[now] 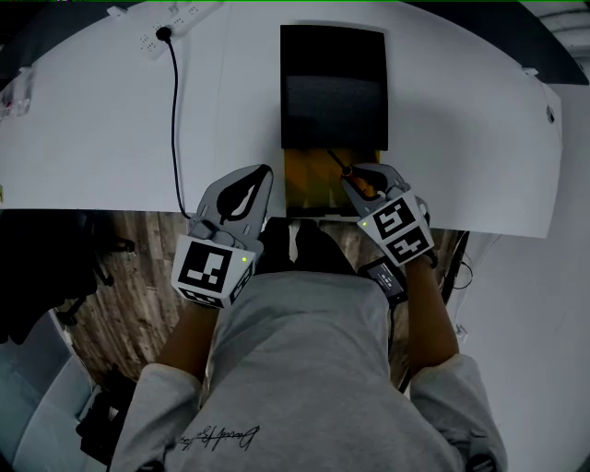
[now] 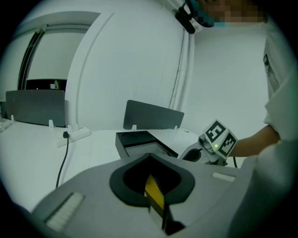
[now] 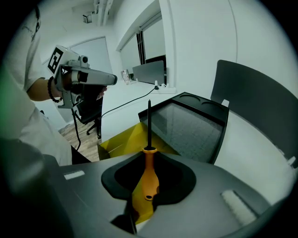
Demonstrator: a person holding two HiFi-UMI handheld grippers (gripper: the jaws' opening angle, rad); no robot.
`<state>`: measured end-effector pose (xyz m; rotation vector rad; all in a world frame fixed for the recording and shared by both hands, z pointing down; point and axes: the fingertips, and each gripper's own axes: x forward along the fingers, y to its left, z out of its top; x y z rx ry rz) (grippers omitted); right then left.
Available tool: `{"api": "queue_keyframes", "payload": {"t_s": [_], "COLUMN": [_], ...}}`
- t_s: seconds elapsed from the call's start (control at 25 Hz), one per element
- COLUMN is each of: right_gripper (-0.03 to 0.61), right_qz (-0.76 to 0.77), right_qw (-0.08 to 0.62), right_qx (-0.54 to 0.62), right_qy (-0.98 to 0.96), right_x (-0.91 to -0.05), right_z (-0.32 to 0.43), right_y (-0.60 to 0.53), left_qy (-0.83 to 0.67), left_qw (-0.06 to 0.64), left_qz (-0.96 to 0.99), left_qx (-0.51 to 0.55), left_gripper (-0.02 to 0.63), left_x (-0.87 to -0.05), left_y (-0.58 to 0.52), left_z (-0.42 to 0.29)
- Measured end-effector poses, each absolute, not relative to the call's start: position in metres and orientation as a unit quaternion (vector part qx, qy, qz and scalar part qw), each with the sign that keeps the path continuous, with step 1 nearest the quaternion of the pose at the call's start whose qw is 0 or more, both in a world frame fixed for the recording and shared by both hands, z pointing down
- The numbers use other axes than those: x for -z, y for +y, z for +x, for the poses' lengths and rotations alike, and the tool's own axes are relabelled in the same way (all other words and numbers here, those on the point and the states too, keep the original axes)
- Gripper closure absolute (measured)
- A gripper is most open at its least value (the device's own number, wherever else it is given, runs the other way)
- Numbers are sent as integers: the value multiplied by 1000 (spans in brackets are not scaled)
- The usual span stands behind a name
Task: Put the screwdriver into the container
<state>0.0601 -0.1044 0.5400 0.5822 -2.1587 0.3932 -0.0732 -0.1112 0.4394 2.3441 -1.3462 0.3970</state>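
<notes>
A screwdriver with an orange handle [image 3: 148, 181] and a thin black shaft [image 3: 149, 122] is clamped by the handle in my right gripper [image 3: 150, 152], shaft pointing ahead. In the head view my right gripper [image 1: 355, 187] hangs over the right part of a yellow open container [image 1: 312, 180], which juts from the front of a black case [image 1: 334, 88]. From the right gripper view the yellow container [image 3: 123, 139] lies just below the shaft. My left gripper [image 1: 265, 173] hovers beside the container's left edge. Its jaws meet, with only a thin yellow strip [image 2: 154, 193] in the slit.
The black case [image 3: 191, 123] sits on a white table [image 1: 111, 129] with its lid [image 3: 253, 100] standing up. A power strip [image 1: 175, 23] and its black cable [image 1: 174, 120] lie at the back left. The table's front edge runs just under both grippers, above wooden floor [image 1: 129, 295].
</notes>
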Motion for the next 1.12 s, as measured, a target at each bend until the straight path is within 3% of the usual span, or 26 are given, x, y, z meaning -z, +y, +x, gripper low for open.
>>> {"api": "queue_keyframes", "payload": {"t_s": [1.12], "right_gripper": [494], "right_qz": [168], "right_qw": [520], "right_qx": [-132], "right_qy": [-827], "right_x": [-589], "right_z": [46], "right_y": [-94], "left_qy": [-478], "left_qw": [209], "left_qz": [840], "left_qx": [-151], "left_gripper": [612], "left_x": [-451], "left_y": [-102], "left_z": [-90]}}
